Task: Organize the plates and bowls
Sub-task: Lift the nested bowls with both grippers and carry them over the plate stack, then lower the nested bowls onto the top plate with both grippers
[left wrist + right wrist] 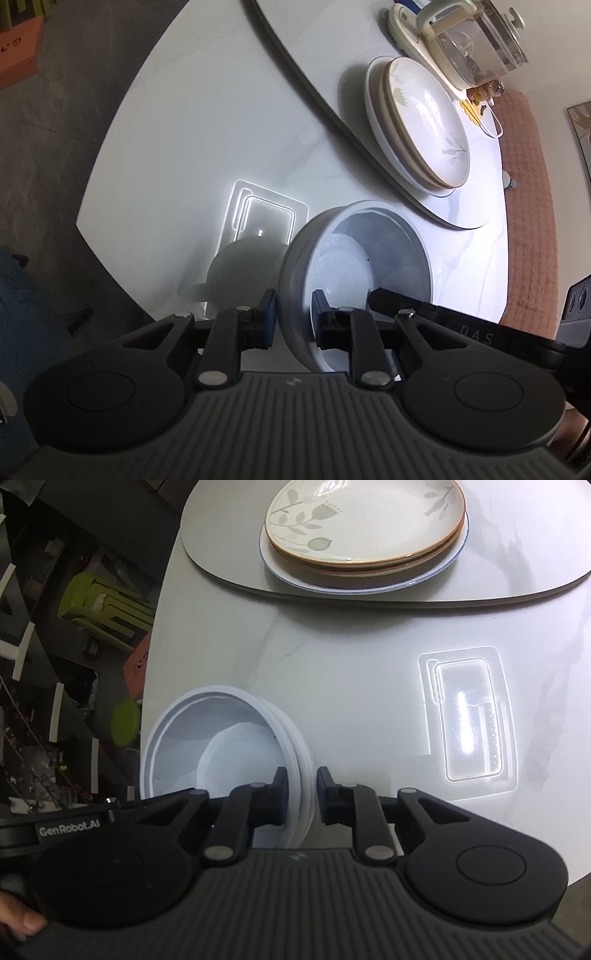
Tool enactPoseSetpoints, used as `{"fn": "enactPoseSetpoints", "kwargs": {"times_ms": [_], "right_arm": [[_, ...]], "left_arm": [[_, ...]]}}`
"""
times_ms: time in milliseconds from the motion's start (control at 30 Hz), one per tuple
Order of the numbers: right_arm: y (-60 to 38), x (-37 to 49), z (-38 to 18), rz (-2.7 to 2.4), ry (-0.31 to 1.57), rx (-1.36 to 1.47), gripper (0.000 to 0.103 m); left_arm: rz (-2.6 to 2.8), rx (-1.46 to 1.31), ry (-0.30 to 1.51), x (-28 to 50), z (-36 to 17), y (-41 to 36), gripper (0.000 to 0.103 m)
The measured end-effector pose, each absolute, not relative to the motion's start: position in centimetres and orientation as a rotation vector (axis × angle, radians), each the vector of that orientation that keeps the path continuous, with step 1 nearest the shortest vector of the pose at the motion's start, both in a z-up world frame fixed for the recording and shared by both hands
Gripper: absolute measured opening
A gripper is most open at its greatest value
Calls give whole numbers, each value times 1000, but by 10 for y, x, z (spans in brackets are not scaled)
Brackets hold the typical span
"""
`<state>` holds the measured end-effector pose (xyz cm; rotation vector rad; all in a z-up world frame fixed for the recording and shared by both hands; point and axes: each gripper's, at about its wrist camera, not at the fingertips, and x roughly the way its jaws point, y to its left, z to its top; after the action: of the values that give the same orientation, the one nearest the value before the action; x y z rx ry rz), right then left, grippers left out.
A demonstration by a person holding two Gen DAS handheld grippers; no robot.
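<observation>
A stack of white bowls is held tilted above the white table. My left gripper is shut on its near rim, one finger outside and one inside. My right gripper is shut on the opposite rim of the same bowls; its dark fingertip shows in the left wrist view. A stack of floral cream plates rests on a larger white plate on a raised oval board; it also shows in the left wrist view.
A clear plastic phone tray lies on the table; it also shows in the left wrist view. A glass kettle on a base stands beyond the plates. Green stools and clutter lie off the table's left edge.
</observation>
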<state>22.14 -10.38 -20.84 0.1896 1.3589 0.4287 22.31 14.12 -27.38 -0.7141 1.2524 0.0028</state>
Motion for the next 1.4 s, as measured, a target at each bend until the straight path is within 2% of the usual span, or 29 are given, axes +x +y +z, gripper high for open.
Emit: {"fn": "enactPoseSetpoints", "kwargs": {"times_ms": [667, 1167, 1400], "right_arm": [[-118, 227, -131, 418, 1264, 247, 20], [-138, 280, -112, 369, 1200, 310, 20], [-150, 318, -118, 327, 1192, 351, 20]], "left_arm": [[-61, -685, 1167, 227, -193, 140, 23], [-130, -615, 1121, 311, -167, 125, 23], [-155, -602, 1142, 361, -175, 116, 23]]}}
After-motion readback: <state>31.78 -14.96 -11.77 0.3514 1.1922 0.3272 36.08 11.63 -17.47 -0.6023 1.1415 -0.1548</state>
